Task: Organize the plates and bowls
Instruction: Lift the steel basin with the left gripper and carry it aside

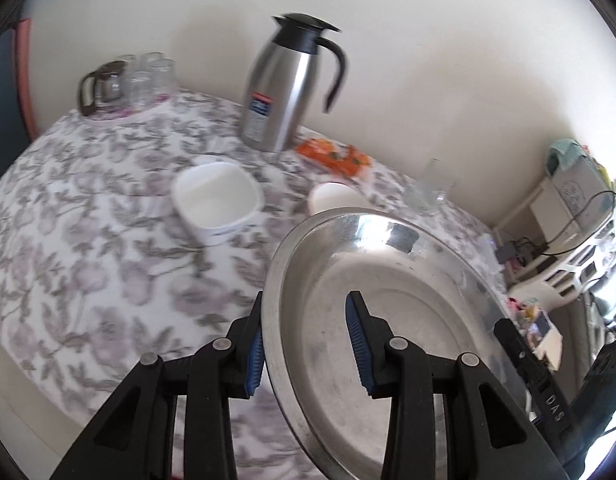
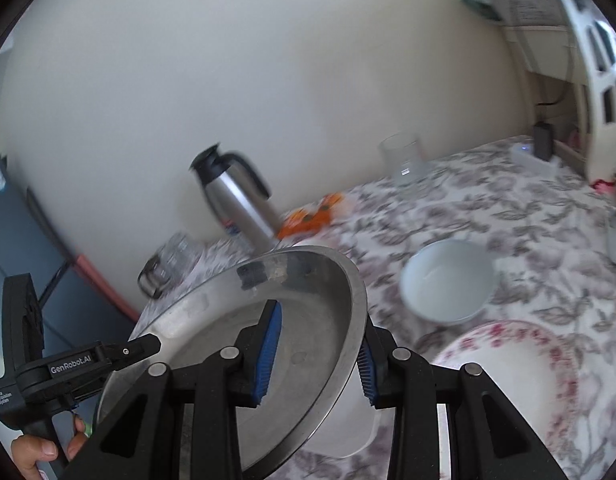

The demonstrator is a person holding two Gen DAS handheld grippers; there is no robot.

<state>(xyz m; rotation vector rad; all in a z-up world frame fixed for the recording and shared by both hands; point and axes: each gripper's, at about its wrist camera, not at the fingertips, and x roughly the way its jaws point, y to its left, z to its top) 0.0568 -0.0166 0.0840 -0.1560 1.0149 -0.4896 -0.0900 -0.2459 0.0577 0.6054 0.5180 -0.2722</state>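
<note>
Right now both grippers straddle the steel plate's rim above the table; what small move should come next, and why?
Probably carry the steel plate sideways toward the floral plate and lower it there. The left gripper and right gripper hold opposite rims, and the plate hangs tilted over the floral tablecloth. The white bowl and square bowl sit apart, so plates look best stacked together.

Wall (image 1: 388, 60): plain cream, unmarked, evenly daylit. Table (image 1: 87, 240): set against the wall, covered in white cloth with grey-mauve floral print. White lattice-fronted shelving (image 2: 596, 52) at the table's far end. Dark blue cabinet (image 2: 11, 232) beside the opposite end.
</note>
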